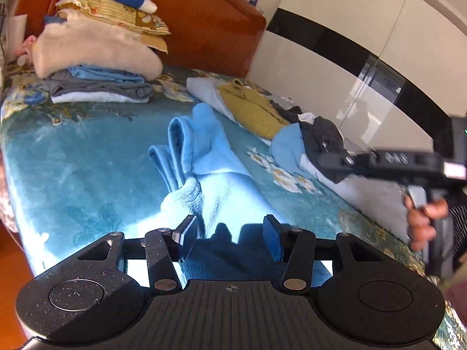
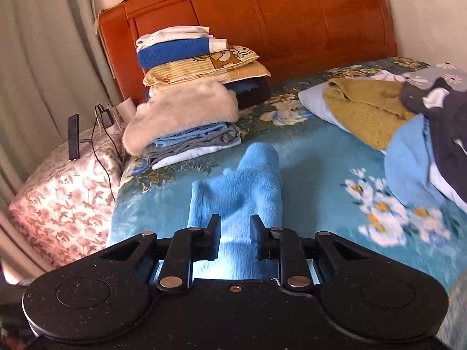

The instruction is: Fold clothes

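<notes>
A light blue fleece garment [image 1: 204,157] lies loosely bunched and partly folded on the blue floral bedspread [image 1: 73,160]. My left gripper [image 1: 229,237] is open and empty, just above the garment's near end. My right gripper [image 2: 235,240] is open and empty, over the same garment [image 2: 242,183] from another side. The right gripper also shows in the left wrist view [image 1: 344,160], held in a hand at the right edge, above a pile of clothes.
A stack of folded clothes and pillows [image 1: 99,49] stands by the wooden headboard [image 2: 262,20]. A yellow knit garment [image 2: 362,110] and a pile of dark and blue clothes [image 2: 432,151] lie at the right. A flowered nightstand [image 2: 58,192] holds a phone and cable.
</notes>
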